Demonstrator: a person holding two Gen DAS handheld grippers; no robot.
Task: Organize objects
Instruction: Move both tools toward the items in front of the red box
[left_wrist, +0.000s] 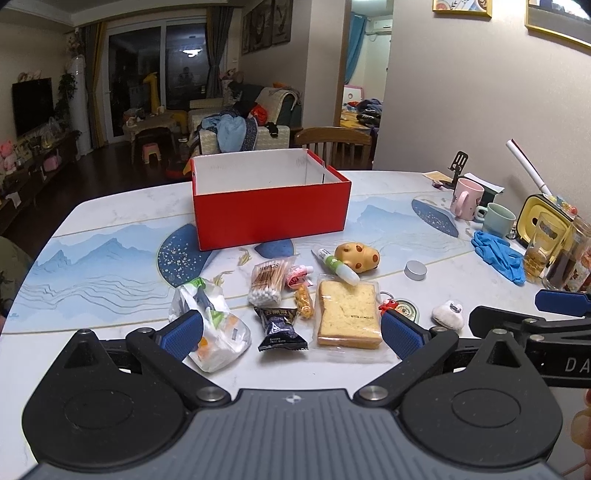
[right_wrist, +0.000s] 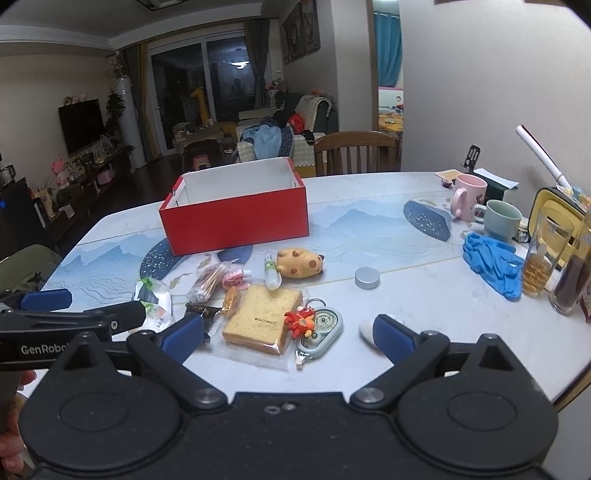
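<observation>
- The left wrist camera sits low behind the left gripper (left_wrist: 291, 332), close above the near edge of the table (left_wrist: 110, 221), facing across it toward the red box (left_wrist: 271, 210) and the living room beyond.
- The right wrist camera rides behind the right gripper (right_wrist: 288, 332), just beside and to the right, aimed the same way, with the box left of centre.
- Both views share the box, the bread slice (left_wrist: 349, 314) (right_wrist: 262, 317), the blue gloves (left_wrist: 498, 254) (right_wrist: 491, 262) and the mugs.
- Each camera catches the other gripper at its frame edge.
</observation>
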